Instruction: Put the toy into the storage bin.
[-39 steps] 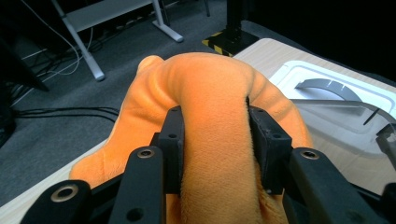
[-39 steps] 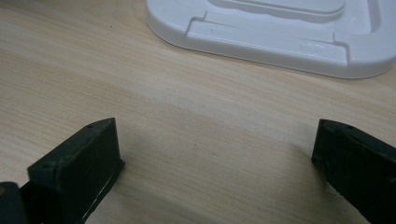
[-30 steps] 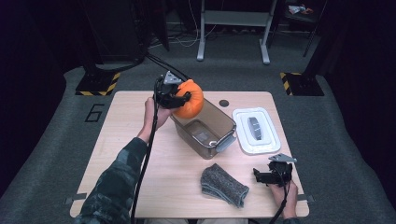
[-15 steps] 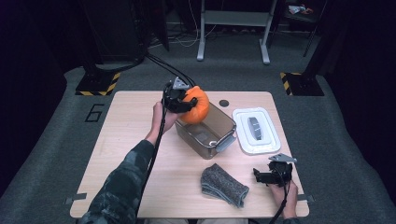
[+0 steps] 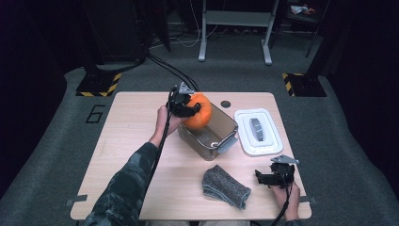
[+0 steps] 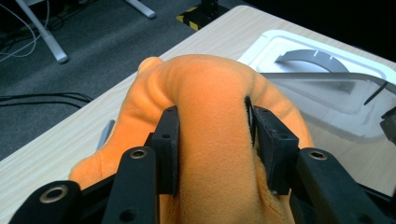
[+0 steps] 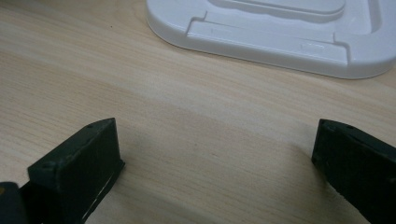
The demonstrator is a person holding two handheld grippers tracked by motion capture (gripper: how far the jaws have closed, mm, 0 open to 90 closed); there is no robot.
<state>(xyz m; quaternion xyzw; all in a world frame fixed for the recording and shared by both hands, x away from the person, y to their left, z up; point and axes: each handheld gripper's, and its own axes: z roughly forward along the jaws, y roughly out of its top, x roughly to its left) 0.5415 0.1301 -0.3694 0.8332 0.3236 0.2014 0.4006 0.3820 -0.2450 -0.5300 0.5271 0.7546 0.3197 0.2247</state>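
While clamping orange plush [image 5: 199,113], left gripper [image 5: 184,104] over clear bin [image 5: 220,132], forearm outstretched.

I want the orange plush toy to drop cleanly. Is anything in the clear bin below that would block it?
Nothing visible blocks it. The left tongs grip the orange plush toy over the clear bin's far end; its lid lies beside it on the table.

Orange plush toy at the rim of a clear bin

The soft, rounded orange plush toy [image 5: 199,111] sits just above centre of the high view, over the far-left corner of the clear plastic bin [image 5: 212,135]; in the left gripper view it bulges between two black pads.
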